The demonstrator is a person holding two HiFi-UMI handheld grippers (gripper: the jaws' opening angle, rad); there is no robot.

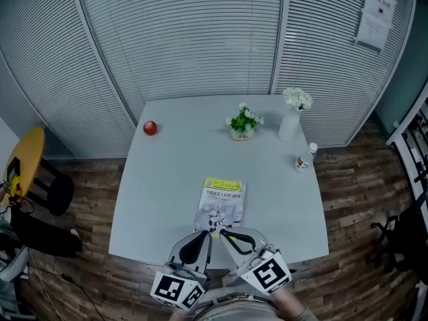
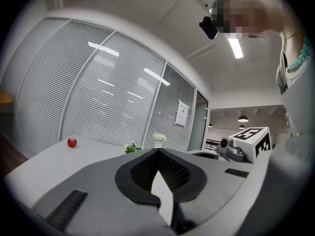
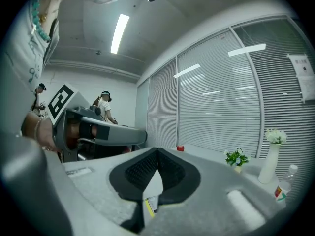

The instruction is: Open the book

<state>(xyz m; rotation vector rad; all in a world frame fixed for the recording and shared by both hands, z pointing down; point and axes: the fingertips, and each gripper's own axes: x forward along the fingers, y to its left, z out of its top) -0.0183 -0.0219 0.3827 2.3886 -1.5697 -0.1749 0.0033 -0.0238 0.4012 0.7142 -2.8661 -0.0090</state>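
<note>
1. The table (image 1: 167, 179) is broad and mostly bare. The book lies near its front edge, so the cover has room to swing to either side without meeting anything.
2. The book (image 1: 221, 204) lies flat and closed, cover up, with its yellow band at the far end and its near edge just beyond the two grippers. Which long side is the spine cannot be told from here. That should be settled first, since the cover must be lifted from the free side.
3. The left gripper (image 1: 208, 233) hovers at the book's near edge. Its jaws are closed tip to tip and it holds nothing. Closed like this it would serve best as a weight, pressing down on the pages or the spine side so the book does not slide.
4. The right gripper (image 1: 224, 233) sits just beside the left, also with its jaws together and empty, and the book's near edge shows beyond its tips. To lift the cover it should likely part its jaws a little. It can then slip one tip under the free corner, pinch the cover alone and swing it over in a low arc.
5. The vase (image 1: 289, 122), bottle (image 1: 305, 157) and apple (image 1: 150, 127) stand well apart from the book and need no care.
</note>
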